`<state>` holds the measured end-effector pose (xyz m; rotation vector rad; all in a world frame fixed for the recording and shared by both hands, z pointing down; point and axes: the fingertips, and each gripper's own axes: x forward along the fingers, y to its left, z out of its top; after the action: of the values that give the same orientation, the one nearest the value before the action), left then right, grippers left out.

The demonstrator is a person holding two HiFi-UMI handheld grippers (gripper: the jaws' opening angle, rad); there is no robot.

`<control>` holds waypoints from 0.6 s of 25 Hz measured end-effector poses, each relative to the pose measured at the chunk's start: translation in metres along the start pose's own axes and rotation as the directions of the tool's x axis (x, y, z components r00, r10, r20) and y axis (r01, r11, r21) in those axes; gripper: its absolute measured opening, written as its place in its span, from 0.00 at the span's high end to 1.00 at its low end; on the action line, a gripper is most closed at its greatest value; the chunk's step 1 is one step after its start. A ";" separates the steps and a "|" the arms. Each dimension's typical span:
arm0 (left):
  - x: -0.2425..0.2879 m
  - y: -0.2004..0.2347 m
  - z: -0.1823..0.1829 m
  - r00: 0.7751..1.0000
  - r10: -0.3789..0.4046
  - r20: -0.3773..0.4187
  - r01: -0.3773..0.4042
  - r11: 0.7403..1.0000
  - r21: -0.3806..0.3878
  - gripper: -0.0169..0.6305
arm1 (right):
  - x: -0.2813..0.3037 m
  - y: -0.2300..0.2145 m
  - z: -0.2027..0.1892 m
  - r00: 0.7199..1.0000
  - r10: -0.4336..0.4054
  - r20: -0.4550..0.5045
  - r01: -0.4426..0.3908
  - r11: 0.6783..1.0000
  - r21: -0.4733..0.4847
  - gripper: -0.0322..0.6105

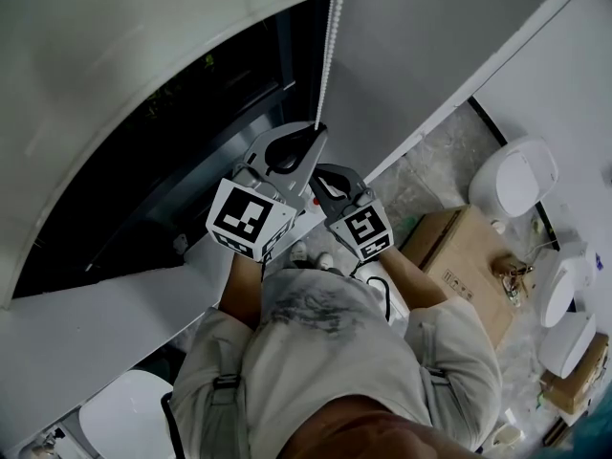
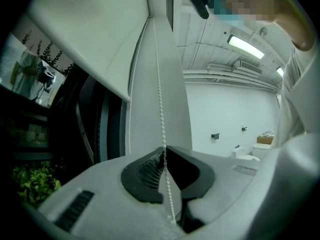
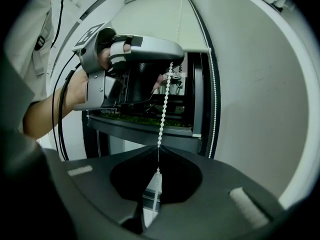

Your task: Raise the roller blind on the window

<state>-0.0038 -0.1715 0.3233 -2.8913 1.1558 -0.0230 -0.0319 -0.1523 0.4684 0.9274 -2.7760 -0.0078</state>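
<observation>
- Fingers point(image 2: 145, 171) of your left gripper point(image 2: 164, 150) are pressed together on the bead chain point(image 2: 161, 104), which runs up from between them towards the top of the blind.
- Your right gripper point(image 3: 158, 148) sits just below the left one and is clamped on the same strand, its fingers closed with the beads coming out at the tips.
- Both grippers hold the chain in front of the window point(image 1: 191, 161), close to its right-hand frame point(image 3: 205, 99).
- The roller blind point(image 2: 85, 39) covers only the upper part of the glass, and its bottom rail hangs above a dark, bare stretch of pane. I judge the task partly done, with more hand-over-hand pulls needed before the blind is fully up.
- A second strand point(image 3: 214, 94) of the chain loop hangs just beside the frame; keep clear of it so you don't catch both strands.
- You have a plain wall point(image 3: 260, 84) to your right and open air below your hands for a downward pull.
- Down on the floor point(image 1: 430, 161), a cardboard box point(image 1: 469, 256) lies well below and to the right, out of your way.
</observation>
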 end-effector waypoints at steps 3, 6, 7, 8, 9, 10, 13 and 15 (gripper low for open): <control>0.000 -0.001 -0.007 1.000 -0.001 -0.010 0.001 1.000 -0.012 0.94 | 0.001 0.002 -0.006 1.000 0.005 -0.007 -0.005 1.000 0.008 0.93; -0.001 -0.001 -0.015 1.000 -0.001 -0.021 0.000 1.000 -0.025 0.94 | 0.003 0.005 -0.013 1.000 0.013 -0.016 -0.013 1.000 0.012 0.93; -0.002 -0.001 -0.018 1.000 0.000 -0.025 -0.001 1.000 -0.029 0.94 | 0.004 0.007 -0.016 1.000 0.016 -0.019 -0.016 1.000 0.014 0.93; -0.003 -0.001 -0.021 1.000 0.000 -0.029 -0.001 0.999 -0.032 0.94 | 0.005 0.008 -0.019 1.000 0.019 -0.023 -0.018 1.000 0.016 0.93; -0.003 -0.001 -0.024 0.999 0.001 -0.034 -0.002 0.999 -0.037 0.94 | 0.006 0.009 -0.022 0.999 0.021 -0.026 -0.020 1.000 0.018 0.93; -0.004 -0.001 -0.028 0.999 0.001 -0.038 -0.003 0.999 -0.041 0.94 | 0.006 0.010 -0.025 0.999 0.023 -0.030 -0.022 1.000 0.021 0.93; -0.007 -0.001 -0.035 0.999 0.004 -0.047 -0.007 0.999 -0.052 0.94 | 0.008 0.013 -0.032 0.999 0.029 -0.040 -0.028 0.999 0.030 0.93; -0.008 -0.001 -0.040 0.999 0.006 -0.054 -0.009 0.998 -0.057 0.94 | 0.009 0.016 -0.036 0.998 0.033 -0.049 -0.032 0.999 0.031 0.93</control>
<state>-0.0099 -0.1654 0.3632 -2.9534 1.1954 -0.0687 -0.0414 -0.1425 0.5067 0.8770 -2.7521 0.0624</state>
